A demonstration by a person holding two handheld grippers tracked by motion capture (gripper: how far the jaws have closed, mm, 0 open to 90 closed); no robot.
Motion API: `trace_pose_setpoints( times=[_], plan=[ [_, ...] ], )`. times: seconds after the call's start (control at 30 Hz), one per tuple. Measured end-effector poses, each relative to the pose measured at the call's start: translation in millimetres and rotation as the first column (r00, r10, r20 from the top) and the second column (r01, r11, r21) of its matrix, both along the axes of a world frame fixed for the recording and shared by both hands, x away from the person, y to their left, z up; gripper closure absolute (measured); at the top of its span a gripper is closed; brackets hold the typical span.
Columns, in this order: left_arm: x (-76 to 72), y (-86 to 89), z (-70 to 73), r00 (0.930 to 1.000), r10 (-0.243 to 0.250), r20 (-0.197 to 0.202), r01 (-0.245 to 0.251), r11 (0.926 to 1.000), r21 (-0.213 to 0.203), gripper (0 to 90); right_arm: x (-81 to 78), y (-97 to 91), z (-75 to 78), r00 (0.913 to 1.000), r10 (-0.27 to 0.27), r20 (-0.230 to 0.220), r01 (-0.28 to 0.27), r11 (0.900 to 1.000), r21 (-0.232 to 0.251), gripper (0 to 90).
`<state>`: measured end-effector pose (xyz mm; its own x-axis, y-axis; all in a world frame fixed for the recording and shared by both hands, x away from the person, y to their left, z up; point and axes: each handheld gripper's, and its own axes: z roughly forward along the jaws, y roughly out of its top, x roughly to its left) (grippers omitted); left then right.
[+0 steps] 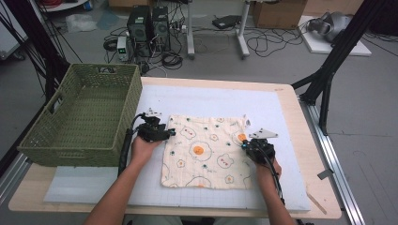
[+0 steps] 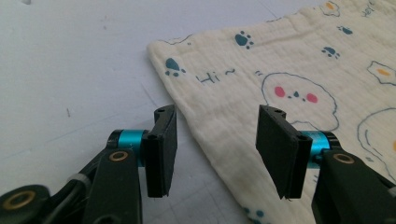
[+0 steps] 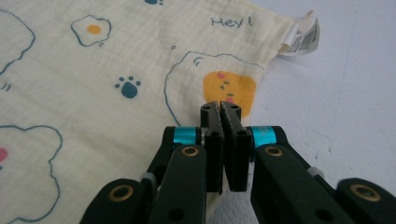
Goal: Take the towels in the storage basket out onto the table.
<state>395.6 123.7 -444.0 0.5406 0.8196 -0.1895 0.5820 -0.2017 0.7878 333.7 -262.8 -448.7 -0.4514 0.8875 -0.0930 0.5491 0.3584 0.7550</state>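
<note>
The right tool (image 3: 219, 109) has its jaws pressed together at the right edge of the cloth (image 1: 206, 150). In the right gripper view the two black jaws meet with no gap, right over the hem; whether they have the fabric pinched between them cannot be told, since the closed tips hide the edge beneath. Just beyond the tips lies an orange printed face, and farther along the same edge a small white care label (image 3: 299, 37) sticks out from the cloth's corner.

The left tool (image 2: 215, 140) stands with its jaws spread about halfway. The cloth's left edge runs between them in the left gripper view, one jaw over bare mat and the other over the fabric, neither pad pressing on it. A blue paw print and a round white face with pink cheeks lie just past the tips.

From above, the cream cloth with egg and bear prints lies spread flat and nearly square on the pale mat (image 1: 281, 187) covering the tabletop (image 1: 309, 140), with one tool at each side edge. A green woven basket (image 1: 84, 140) sits well to the left, next to the left tool.
</note>
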Motion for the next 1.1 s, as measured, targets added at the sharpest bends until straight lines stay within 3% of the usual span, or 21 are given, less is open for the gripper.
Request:
trace_pose_setpoints(
  times=[0.07, 0.13, 0.27, 0.33, 0.4, 0.47, 0.5, 0.57, 0.63, 0.73, 0.8, 0.9, 1.03, 1.1],
  plan=[
    [-6.9, 2.7, 2.3, 0.9999, 0.001, 0.017, 0.000, 1.0000, -0.007, 48.7, -0.4, -1.4, 1.2, 0.9999, -0.016, -0.005, 0.016, 0.9996, 0.021, 73.0],
    [-12.9, 5.2, 0.5, 0.9999, -0.004, 0.012, 0.004, 1.0000, -0.005, 48.9, -1.7, -4.7, 3.2, 0.9999, -0.011, -0.001, 0.012, 0.9980, 0.061, 67.8],
    [-24.8, 10.2, -3.8, 1.0000, -0.008, 0.001, 0.008, 0.9997, -0.022, 50.1, -5.6, -7.8, 8.3, 0.9999, 0.016, 0.001, -0.016, 0.9959, 0.089, 62.0],
    [-29.6, 8.9, -5.1, 0.9993, -0.032, -0.020, 0.032, 0.9995, -0.001, 50.5, -8.5, -9.0, 10.8, 0.9996, 0.029, 0.004, -0.029, 0.9960, 0.084, 59.4],
    [-35.3, 5.0, -5.5, 0.9988, -0.050, -0.001, 0.050, 0.9987, 0.014, 50.5, -11.9, -10.3, 13.1, 0.9988, 0.048, 0.000, -0.048, 0.9946, 0.091, 56.9],
    [-39.4, 1.2, -7.5, 0.9975, -0.067, 0.020, 0.066, 0.9968, 0.044, 54.8, -16.8, -11.4, 15.6, 0.9984, 0.057, -0.004, -0.056, 0.9943, 0.090, 53.8],
    [-41.9, -1.2, -7.6, 0.9978, -0.048, 0.045, 0.045, 0.9957, 0.081, 58.4, -18.7, -12.6, 16.4, 0.9985, 0.054, -0.002, -0.054, 0.9945, 0.090, 52.1],
    [-41.8, -0.9, -7.1, 0.9964, -0.047, 0.070, 0.038, 0.9915, 0.124, 71.2, -25.3, -16.6, 18.9, 0.9990, 0.044, 0.003, -0.044, 0.9930, 0.110, 51.6],
    [-39.7, 2.8, -7.3, 0.9970, -0.039, 0.067, 0.032, 0.9942, 0.103, 86.7, -31.0, -21.5, 21.0, 0.9993, 0.037, 0.009, -0.037, 0.9919, 0.121, 51.0],
    [-39.1, 5.9, -7.1, 0.9975, -0.017, 0.068, 0.010, 0.9956, 0.093, 85.9, -40.1, -29.0, 23.5, 0.9995, 0.019, 0.024, -0.022, 0.9913, 0.129, 49.5],
    [-40.3, 9.1, -6.2, 0.9961, -0.014, 0.087, 0.007, 0.9973, 0.073, 69.3, -46.3, -34.0, 24.8, 0.9993, -0.006, 0.036, 0.002, 0.9914, 0.130, 48.5],
    [-42.5, 15.6, -2.9, 0.9946, -0.046, 0.093, 0.048, 0.9986, -0.024, 46.2, -50.4, -37.3, 26.4, 0.9990, -0.011, 0.044, 0.005, 0.9899, 0.142, 45.3],
    [-47.4, 17.9, 7.6, 0.9836, -0.070, 0.166, 0.092, 0.9874, -0.129, 28.3, -54.2, -34.5, 30.5, 0.9979, -0.014, 0.063, 0.004, 0.9883, 0.153, 36.8],
    [-50.0, 17.8, 12.2, 0.9803, -0.070, 0.185, 0.101, 0.9810, -0.166, 16.4, -56.5, -35.3, 34.5, 0.9970, -0.014, 0.076, 0.001, 0.9857, 0.168, 30.7]
  ],
)
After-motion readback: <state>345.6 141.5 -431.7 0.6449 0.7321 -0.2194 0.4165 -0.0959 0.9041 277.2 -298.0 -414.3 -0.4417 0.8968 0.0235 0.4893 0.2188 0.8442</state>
